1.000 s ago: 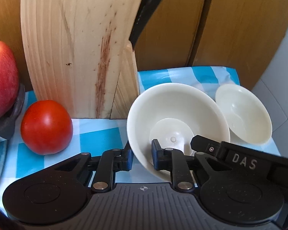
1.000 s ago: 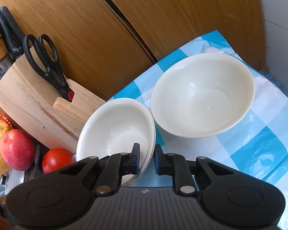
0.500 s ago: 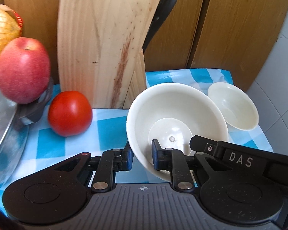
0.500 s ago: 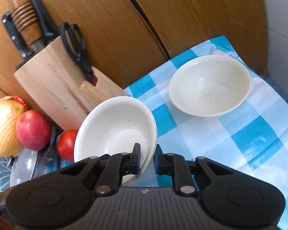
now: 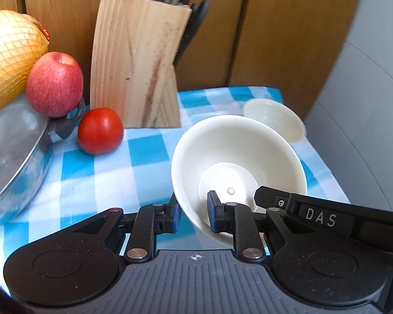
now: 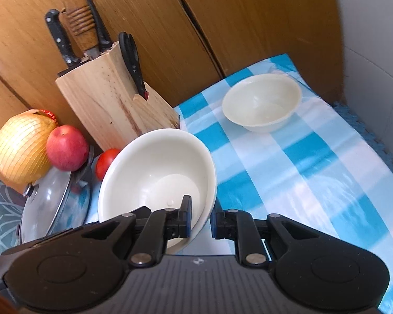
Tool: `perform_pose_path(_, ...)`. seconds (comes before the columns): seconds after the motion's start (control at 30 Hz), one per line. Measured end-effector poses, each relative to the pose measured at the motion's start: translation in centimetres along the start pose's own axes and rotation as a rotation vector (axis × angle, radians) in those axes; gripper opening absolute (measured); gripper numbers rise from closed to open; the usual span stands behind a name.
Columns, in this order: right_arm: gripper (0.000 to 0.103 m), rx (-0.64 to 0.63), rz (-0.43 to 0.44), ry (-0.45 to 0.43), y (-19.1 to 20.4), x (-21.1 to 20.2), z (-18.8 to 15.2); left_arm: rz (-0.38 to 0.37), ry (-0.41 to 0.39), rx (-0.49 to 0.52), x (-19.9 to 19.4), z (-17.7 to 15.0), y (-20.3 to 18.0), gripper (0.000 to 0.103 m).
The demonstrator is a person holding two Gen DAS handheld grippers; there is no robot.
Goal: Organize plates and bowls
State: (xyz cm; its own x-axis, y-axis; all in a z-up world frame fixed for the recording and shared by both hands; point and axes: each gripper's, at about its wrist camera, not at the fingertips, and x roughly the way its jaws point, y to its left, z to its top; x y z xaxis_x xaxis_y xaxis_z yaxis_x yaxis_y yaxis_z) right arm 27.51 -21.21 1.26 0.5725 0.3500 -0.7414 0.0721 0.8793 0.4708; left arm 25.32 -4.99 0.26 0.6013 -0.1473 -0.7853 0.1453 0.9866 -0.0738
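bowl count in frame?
2, perhaps 3. A large cream bowl clamped at its rim by both grippers' jaws, possibly two nested (double rim in the right view); a smaller cream bowl on the blue-checked cloth at the far corner.

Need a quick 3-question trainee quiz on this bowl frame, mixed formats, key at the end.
1. True or false: the left gripper and the right gripper both clamp the rim of the same held bowl.
2. Which lies nearest the knife block? A) tomato B) apple C) second bowl
3. Fill in: the second bowl sits upright on the blue-and-white checked ____, near the far corner.

Key: 1 true; 2 A; 3 cloth.
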Motion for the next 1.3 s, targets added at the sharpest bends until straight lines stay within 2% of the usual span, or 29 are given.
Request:
perform_pose_path(0.33,0.015,-0.017,-0.032,0.043,-1.0,-3.5,-4.5,-0.031,0.06,0.017,-2.9,-4.6,-1.3,0.027)
perform_pose_path(0.7,0.016,-0.008,-0.075,0.12,-2.6,-2.6,-6.8,-0.059,0.153,-0.025,-0.9,-7.6,-1.2,0.028)
perform_pose_path(0.87,0.018,0.019,-0.05,0.109,-3.0,-2.6,-6.5,-0.065,0.14,-0.046,-1.1,-7.4,-0.7,0.035)
perform_pose_path(0.97,0.019,0.004,-0.073,0.08,-2.9,-3.0,-6.2,-0.058,0.117,-0.046,-1.5,-6.8,-0.6,0.039)
perform_pose_path(1.17,0.021,0.021,-0.054,0.048,-3.4,-3.9,-5.4,-0.01,0.062,0.016,-2.6,-6.4,-0.7,0.049)
perform_pose_path(1.3,0.022,0.03,-0.061,0.026,-3.7,-4.2,-5.0,0.014,0.026,0.035,-3.3,-6.2,-0.7,0.051)
